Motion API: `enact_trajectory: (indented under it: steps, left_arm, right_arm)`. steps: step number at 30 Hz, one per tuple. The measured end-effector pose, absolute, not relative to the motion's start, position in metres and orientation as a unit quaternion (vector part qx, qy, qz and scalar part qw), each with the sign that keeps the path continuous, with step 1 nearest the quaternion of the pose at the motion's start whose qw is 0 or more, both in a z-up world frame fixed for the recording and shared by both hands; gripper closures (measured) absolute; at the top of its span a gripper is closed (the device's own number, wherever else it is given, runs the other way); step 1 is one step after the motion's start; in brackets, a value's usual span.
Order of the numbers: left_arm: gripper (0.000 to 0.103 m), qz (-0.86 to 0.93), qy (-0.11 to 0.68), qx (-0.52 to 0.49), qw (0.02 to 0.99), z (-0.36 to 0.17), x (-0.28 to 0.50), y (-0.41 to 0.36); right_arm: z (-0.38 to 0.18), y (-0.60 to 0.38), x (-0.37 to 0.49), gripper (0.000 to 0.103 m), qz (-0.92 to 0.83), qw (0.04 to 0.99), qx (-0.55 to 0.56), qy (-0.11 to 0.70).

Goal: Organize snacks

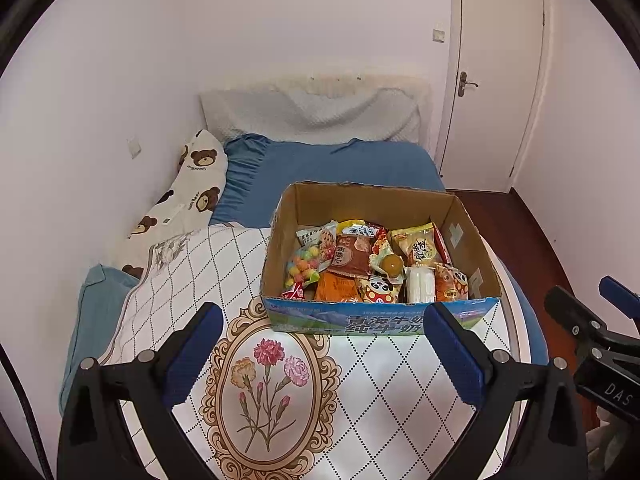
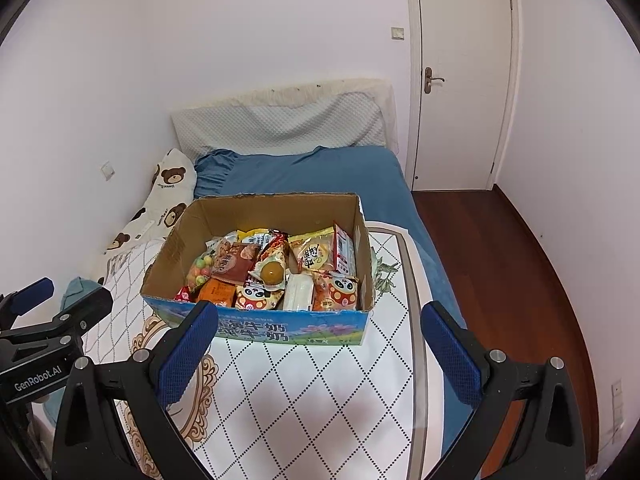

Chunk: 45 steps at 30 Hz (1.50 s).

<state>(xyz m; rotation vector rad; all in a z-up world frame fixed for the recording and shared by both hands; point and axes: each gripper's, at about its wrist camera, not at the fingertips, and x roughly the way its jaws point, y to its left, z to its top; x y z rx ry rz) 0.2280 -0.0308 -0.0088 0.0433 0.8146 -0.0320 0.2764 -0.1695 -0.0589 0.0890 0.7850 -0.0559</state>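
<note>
An open cardboard box with a blue printed front stands on a white patterned cloth over the bed. It holds several snack packets: panda packs, a brown packet, a bag of coloured balls, a white packet. My left gripper is open and empty, just in front of the box. My right gripper is open and empty, at the box's near right corner.
The bed has a blue sheet, a bear-print pillow on the left and a white headboard cushion. A white door and red-brown wooden floor lie to the right.
</note>
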Motion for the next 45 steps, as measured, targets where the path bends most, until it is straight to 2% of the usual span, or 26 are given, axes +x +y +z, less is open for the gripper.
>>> enact_trajectory:
  steps: [45]
  left_arm:
    - [0.0, -0.011, 0.399, 0.016, 0.917, -0.0093, 0.2276, -0.0283]
  right_arm:
    - [-0.0557, -0.1675, 0.2737, 0.0, -0.02, 0.923, 0.047, 0.381]
